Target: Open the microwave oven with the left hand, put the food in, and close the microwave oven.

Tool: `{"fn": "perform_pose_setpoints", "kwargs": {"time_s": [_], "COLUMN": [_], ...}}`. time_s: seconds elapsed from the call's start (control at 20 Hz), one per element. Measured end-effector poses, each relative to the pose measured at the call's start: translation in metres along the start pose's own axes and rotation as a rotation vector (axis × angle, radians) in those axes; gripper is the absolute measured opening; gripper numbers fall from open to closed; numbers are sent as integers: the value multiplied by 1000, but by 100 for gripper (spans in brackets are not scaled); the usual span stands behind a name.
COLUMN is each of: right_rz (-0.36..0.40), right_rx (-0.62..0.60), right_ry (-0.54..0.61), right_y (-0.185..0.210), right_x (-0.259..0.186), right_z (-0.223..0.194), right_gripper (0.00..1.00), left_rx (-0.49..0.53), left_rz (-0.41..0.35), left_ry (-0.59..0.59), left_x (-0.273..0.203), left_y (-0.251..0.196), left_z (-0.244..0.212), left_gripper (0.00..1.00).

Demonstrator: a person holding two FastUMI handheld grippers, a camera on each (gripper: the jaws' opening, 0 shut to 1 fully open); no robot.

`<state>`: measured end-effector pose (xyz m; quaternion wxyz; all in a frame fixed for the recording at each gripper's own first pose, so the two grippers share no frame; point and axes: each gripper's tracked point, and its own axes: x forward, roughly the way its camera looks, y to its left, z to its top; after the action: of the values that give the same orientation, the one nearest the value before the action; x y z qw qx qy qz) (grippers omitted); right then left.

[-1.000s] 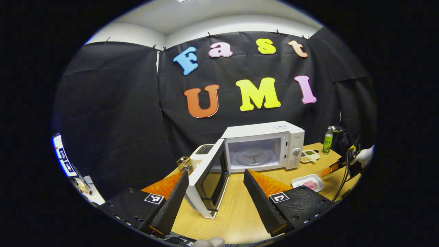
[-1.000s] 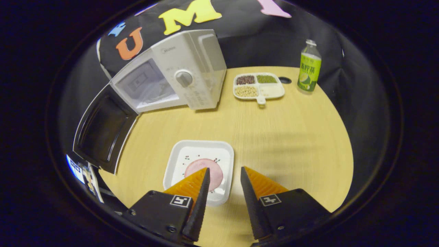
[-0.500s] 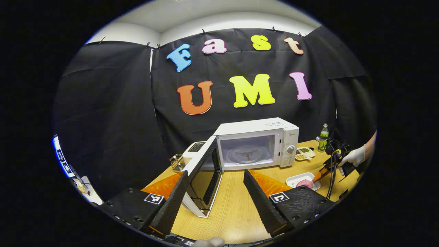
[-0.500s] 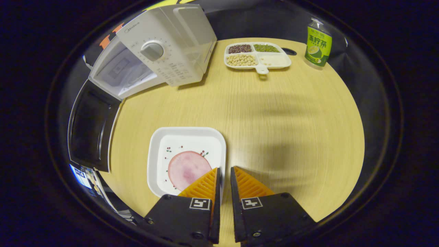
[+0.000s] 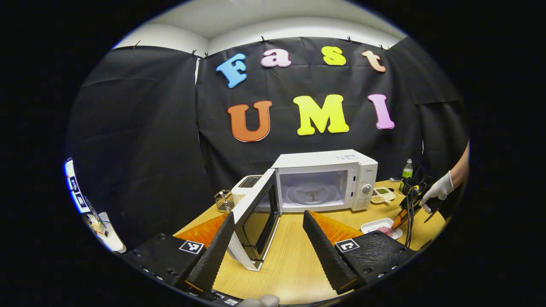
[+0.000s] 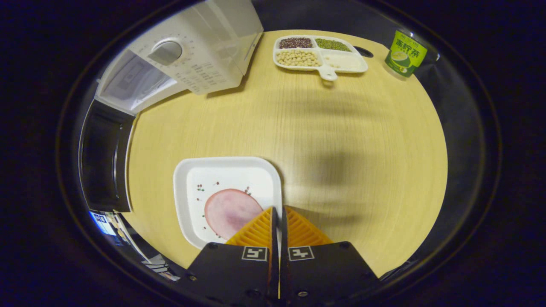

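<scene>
Two tongs show at this moment. Closest in the right gripper view, the right tongs [image 6: 278, 213] are pressed together on the near right rim of a white square plate [image 6: 187, 170], one finger on the inside of the rim and one on the outside. A round pink slice of food [image 6: 228, 211] lies on the plate, just beside the inner finger. The plate sits on the wooden desk [image 6: 341, 140], toward its near edge.

Closest in the left gripper view, the left tongs [image 5: 268, 221] stand wide apart with nothing between the fingers, held above the near part of the desk. Just past them the microwave door [image 5: 256, 221] hangs swung open to the left, its dark inner window facing the fingers. To the right in the same view, farther off, a gloved hand [image 5: 437, 189] holds the right tongs down at the plate, with black cables hanging beside it.

Beyond the door stands the white microwave [image 5: 324, 181], its cavity lit and bare, with the turntable support on the floor inside and a round knob on the panel at its right. In the right gripper view the microwave sits at the far left of the desk, well apart from the plate.

Left of the microwave is a white toaster [image 5: 245, 189] and a small wire basket [image 5: 222, 200]. Farthest on the desk, a white divided tray of beans and grains [image 6: 320, 53] lies right of the microwave, and a green bottle [image 6: 405, 53] stands near the far right edge
</scene>
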<state>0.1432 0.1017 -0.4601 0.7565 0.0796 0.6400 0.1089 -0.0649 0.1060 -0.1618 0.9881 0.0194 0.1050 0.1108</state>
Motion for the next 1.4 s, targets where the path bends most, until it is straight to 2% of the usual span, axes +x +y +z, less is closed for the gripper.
{"fn": "perform_pose_setpoints", "kwargs": {"time_s": [0.4,0.45,0.5,0.55,0.6,0.65,0.7,0.95,1.0,1.05,1.25,1.3,1.4], "right_rz": [294,341,376,402,423,445,466,585,604,627,709,727,781], "right_rx": [199,209,203,198,195,196,210,285,303,319,380,400,446], "right_ry": [-42,-54,-66,-82,-101,-121,-139,-244,-273,-309,-454,-488,-540], "right_y": [7,12,15,17,20,23,29,82,95,109,163,177,202], "right_x": [-8,-10,-15,-16,-18,-22,-27,-59,-65,-71,-87,-90,-94], "right_z": [-23,-24,-24,-25,-22,-21,-18,-10,-7,-1,22,28,38], "right_gripper": [4,0,4,4,0,4,4,4,0,4,4,0,4], "left_rx": [1,9,24,34,37,43,41,-17,-14,-11,18,36,75], "left_rz": [43,62,85,102,95,97,97,79,73,68,14,3,-20], "left_ry": [25,27,36,41,51,61,64,52,39,29,17,17,10], "left_x": [-7,-8,-11,-13,-13,-15,-17,-15,-14,-12,-9,-8,-7], "left_y": [7,8,9,8,1,-3,-5,-7,-3,1,15,19,26], "left_z": [10,14,16,19,22,22,24,38,43,46,51,51,49], "left_gripper": [96,96,96,96,96,96,96,96,96,96,96,96,96]}}
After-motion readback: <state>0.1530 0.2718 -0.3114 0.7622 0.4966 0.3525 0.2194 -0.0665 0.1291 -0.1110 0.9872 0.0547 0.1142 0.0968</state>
